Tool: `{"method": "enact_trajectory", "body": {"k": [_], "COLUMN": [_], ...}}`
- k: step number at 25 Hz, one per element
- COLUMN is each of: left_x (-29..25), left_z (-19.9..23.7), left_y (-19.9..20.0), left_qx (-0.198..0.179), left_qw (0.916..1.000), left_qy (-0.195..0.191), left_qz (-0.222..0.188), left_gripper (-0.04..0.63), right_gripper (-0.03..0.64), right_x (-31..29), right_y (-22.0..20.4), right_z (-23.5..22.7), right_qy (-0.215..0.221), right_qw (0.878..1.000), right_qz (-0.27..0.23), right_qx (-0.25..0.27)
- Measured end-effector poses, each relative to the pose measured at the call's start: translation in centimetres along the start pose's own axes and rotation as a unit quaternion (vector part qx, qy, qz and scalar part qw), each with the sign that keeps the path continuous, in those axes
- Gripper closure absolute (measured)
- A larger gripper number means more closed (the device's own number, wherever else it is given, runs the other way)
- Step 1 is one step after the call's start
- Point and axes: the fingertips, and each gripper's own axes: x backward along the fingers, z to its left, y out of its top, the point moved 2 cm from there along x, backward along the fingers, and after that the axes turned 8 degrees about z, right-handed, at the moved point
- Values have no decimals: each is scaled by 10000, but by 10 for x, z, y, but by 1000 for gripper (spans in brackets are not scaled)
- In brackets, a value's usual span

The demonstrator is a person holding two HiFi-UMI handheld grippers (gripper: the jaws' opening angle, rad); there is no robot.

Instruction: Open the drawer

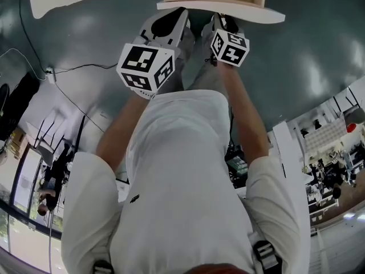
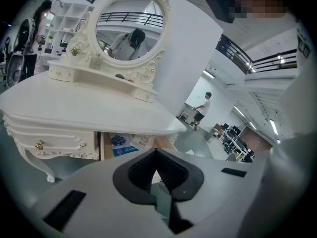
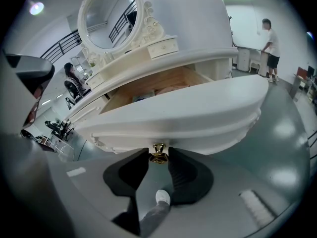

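**Current state.** The drawer sits in the middle of the dressing table and is partly pulled out. Its wooden inside shows behind the white front. My right gripper is clenched on the small gold knob at the lower edge of that front, and only the pad tips are on the knob. My left gripper is clamped shut with nothing in it. It hangs just left of the right one, near the drawer front.

**Faults to expect.**
- Slip: the knob is small and rounded. I judge that a pull angled downward, rather than along the drawer's travel, would drag the pads off it.
- Overtravel: a long pull could bring the drawer out of its opening so that it tips. I cannot see any stop.
- Jamming: a sideways pull could skew the front in the frame.

**Surroundings and obstructions.**
- The left gripper is close to the path of the drawer front and could be struck.
- My own legs and shoe stand directly on the near side of the drawer and limit how far back I can pull.
- An oval mirror stands at the far side of the table top.
- A smaller side drawer lies to the left.
- A blue packet lies inside the open drawer.
- A person stands well away at the far right.
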Motion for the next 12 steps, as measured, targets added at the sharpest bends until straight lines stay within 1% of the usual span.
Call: {"method": "enact_trajectory", "body": {"k": [12], "left_x": [-5], "left_z": [-9], "left_y": [0], "left_qx": [-49], "left_qw": [9999], "left_qy": [-113], "left_qz": [34], "left_gripper": [586], "right_gripper": [482], "right_x": [14], "right_y": [-22], "right_z": [-1], "right_qy": [-82], "right_qw": [9999], "right_qz": [113], "right_qx": [-14]}}
